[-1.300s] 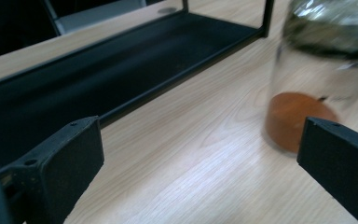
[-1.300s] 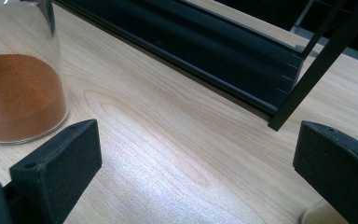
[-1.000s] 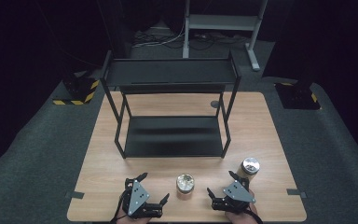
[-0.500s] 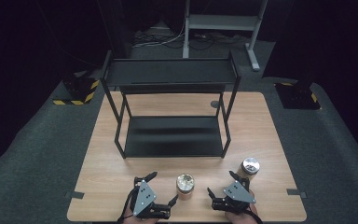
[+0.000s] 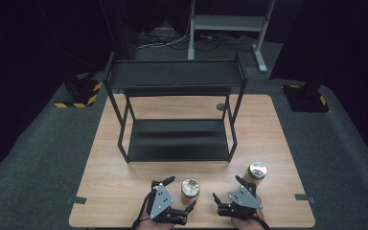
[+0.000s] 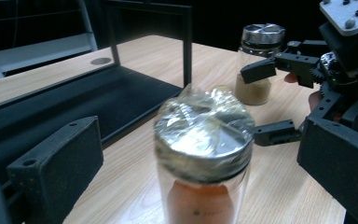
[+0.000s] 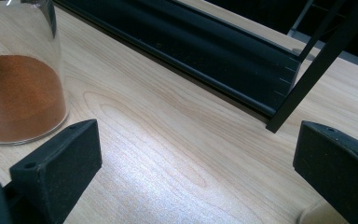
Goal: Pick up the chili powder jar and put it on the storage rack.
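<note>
left gripper has its jaws wide with the upright orange spice jar dead ahead between them (right gripper, jaws also wide, sits beside the other jar, 1 jar each).

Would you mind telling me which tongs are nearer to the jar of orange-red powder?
Left. The left tongs stand open around the orange-red powder jar, one jaw on each side. The right tongs are open further to its right, nearer the tan-powder jar.

Your hands sit cut off at the bottom edge of the high view. At the right gripper view's upper left, the orange-powder jar loses its top, and its lid blurs in the left gripper view.
</note>
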`<state>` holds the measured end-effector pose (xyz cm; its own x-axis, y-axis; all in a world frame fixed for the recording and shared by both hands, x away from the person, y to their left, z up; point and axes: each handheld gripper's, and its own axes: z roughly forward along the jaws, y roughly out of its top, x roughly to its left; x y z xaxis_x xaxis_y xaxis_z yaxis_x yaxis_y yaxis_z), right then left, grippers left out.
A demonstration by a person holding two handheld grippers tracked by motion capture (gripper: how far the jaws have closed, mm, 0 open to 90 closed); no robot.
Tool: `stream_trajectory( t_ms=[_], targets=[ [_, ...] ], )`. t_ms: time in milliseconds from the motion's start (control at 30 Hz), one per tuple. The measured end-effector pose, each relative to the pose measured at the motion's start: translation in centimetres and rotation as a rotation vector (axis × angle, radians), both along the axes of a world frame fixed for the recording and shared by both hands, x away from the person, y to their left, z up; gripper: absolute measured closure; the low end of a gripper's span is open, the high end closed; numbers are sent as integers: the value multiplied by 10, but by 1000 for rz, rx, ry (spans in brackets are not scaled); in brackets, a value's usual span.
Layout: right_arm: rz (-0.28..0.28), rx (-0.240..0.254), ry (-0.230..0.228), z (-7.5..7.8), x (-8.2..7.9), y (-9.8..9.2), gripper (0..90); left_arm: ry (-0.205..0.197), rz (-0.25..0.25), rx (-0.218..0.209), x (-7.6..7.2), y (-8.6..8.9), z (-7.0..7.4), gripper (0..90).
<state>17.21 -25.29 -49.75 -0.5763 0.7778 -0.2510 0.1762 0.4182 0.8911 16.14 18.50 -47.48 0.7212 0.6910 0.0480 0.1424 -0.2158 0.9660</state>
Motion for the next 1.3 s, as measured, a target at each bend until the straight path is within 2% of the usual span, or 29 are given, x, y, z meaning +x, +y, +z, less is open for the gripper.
stream_trajectory(
  t_ms=[233,400,667,800,1033,1133,1300],
  targets=[
    [3,-3,-7,-1,-1,0,0,3,-11,-5,5,-10,-2,4],
    [4,-5,-10,-1,-1,1,0,18,-13,-21,8,-13,-5,4],
    [5,7,2,0,0,-1,0,33,-2,-24,12,-16,-11,8],
    [6,12,2,0,0,-2,0,41,-1,-49,14,-13,-15,58],
    [11,7,0,0,1,-2,0,43,-4,-38,13,-15,-18,142],
    [10,8,-1,-1,0,-2,0,51,9,-64,13,-12,-20,195],
    [11,11,2,0,1,-2,0,60,10,-82,17,-8,-23,273]
  ],
)
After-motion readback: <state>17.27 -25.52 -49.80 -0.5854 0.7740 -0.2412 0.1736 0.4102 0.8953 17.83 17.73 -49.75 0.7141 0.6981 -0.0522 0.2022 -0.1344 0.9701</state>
